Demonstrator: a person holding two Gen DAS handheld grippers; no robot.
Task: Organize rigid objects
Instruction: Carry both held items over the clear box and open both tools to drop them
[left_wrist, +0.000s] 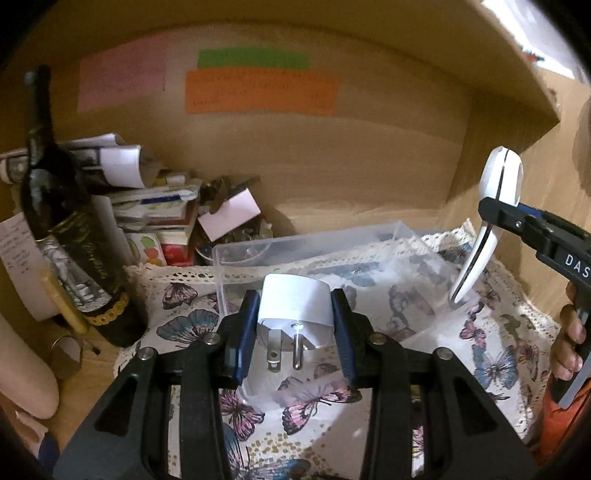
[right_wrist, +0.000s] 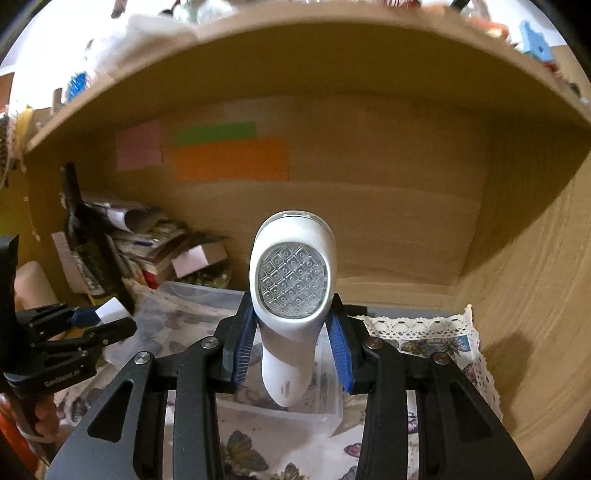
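The white plastic plug adapter (left_wrist: 293, 308) with two bare metal prongs is clamped between the blue-padded fingers of the left gripper (left_wrist: 293, 332), prongs facing the camera. It hangs just above the near wall of the clear, open-topped plastic bin (left_wrist: 306, 242), which appears empty. The bin stands on a butterfly-print cloth with a lace edge (left_wrist: 491, 365) laid over the wooden shelf (left_wrist: 332, 173).

The white handheld lamp with an oval, dimpled lens (right_wrist: 291, 291) is clamped at its waist between the fingers of the right gripper (right_wrist: 291, 336). It is held upright, lens toward the camera, over the right half of the bin. Both items are clear of the bin floor.

To the left of the bin stand a dark glass bottle with a decorated label (left_wrist: 70, 240) and a heap of papers and small boxes (left_wrist: 155, 206). Behind the bin, pink, green and orange paper notes (left_wrist: 258, 92) are fixed to the back panel.

Assessment: the step in hand appears to be lowering both items into the bin. Each should be brought down inside the walls before release. The adapter is best laid on a flat face and the lamp on its side. The two should be kept apart so that neither strikes the other.

Legible writing: "DAS" on the right gripper body; a partly readable mark, possibly "GenRobot.AI", on the left. Handwriting on the notes and the lamp's small logo cannot be read.
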